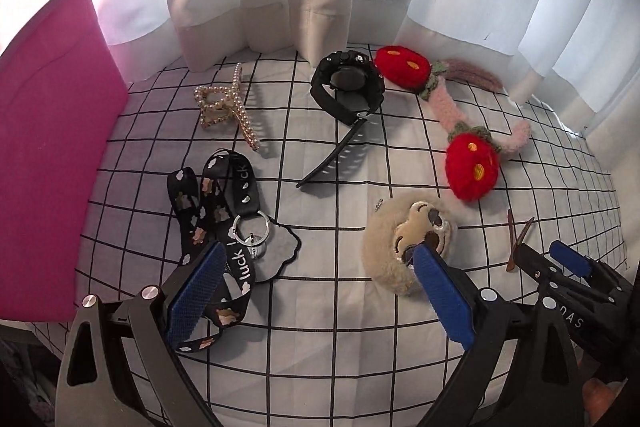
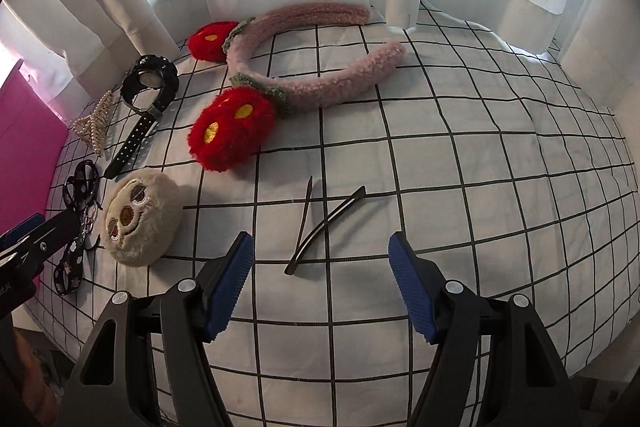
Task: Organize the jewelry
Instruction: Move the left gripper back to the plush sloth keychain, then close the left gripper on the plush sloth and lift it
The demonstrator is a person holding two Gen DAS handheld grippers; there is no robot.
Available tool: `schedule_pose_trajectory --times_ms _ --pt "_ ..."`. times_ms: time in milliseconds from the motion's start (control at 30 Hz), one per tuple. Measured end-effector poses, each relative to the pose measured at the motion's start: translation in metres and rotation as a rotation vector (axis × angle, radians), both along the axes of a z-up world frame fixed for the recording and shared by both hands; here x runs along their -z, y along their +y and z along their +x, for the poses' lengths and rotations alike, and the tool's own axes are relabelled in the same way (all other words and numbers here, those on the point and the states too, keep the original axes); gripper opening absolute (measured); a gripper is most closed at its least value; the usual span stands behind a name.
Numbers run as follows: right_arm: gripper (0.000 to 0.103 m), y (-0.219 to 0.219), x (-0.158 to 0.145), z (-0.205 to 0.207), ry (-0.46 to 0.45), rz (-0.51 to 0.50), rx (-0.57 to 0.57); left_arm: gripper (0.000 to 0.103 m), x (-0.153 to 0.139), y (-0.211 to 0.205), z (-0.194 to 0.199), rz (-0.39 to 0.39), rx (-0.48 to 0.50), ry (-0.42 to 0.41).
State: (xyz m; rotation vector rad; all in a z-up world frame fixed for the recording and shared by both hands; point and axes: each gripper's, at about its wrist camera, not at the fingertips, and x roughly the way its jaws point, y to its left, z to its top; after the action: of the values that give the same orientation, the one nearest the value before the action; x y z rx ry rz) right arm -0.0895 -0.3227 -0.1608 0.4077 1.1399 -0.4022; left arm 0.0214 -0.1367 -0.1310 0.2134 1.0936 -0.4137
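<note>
My right claw [image 2: 320, 259] hangs spread wide over the checked cloth [image 2: 480, 187], the dark hair clip [image 2: 324, 227] lying on the cloth just ahead of its tips, roughly centred between the blue pads [image 2: 230, 283]. My left claw [image 1: 316, 287] is spread too, the lanyard [image 1: 224, 227] under its left pad, the plush face [image 1: 408, 243] at its right. Beyond the clip lie the strawberry headband [image 2: 316, 83], watch [image 2: 150, 83] and pearl claw clip [image 2: 94, 125].

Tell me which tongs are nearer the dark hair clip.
Right. The right tongs are open just in front of the dark hair clip; the left tongs, also open, sit off to its left, over the plush face.
</note>
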Motion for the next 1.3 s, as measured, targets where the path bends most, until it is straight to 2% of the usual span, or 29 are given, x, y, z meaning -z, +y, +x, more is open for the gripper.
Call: schedule_pose_trajectory --times_ms 167,567,700,800,900,1300 --pt "0.067 -0.004 0.017 0.006 0.028 -0.004 0.006 0.093 0.011 -0.012 0.003 0.015 0.007 0.004" --pt "0.067 -0.012 0.022 -0.002 0.045 -0.106 -0.011 0.093 0.023 -0.041 -0.002 0.029 0.035 0.0" --pt "0.067 -0.011 0.021 -0.002 0.041 -0.106 -0.003 0.093 0.024 -0.046 -0.001 0.025 0.033 -0.001" --pt "0.068 -0.011 0.02 -0.002 0.04 -0.104 -0.006 0.093 0.017 -0.046 -0.003 -0.008 0.028 -0.006" --pt "0.068 -0.009 0.02 -0.002 0.039 -0.106 -0.007 0.093 0.017 -0.052 -0.004 0.007 0.046 -0.009" --pt "0.068 -0.009 0.021 -0.004 0.024 -0.123 -0.007 0.094 0.061 -0.066 0.004 0.07 0.038 0.073"
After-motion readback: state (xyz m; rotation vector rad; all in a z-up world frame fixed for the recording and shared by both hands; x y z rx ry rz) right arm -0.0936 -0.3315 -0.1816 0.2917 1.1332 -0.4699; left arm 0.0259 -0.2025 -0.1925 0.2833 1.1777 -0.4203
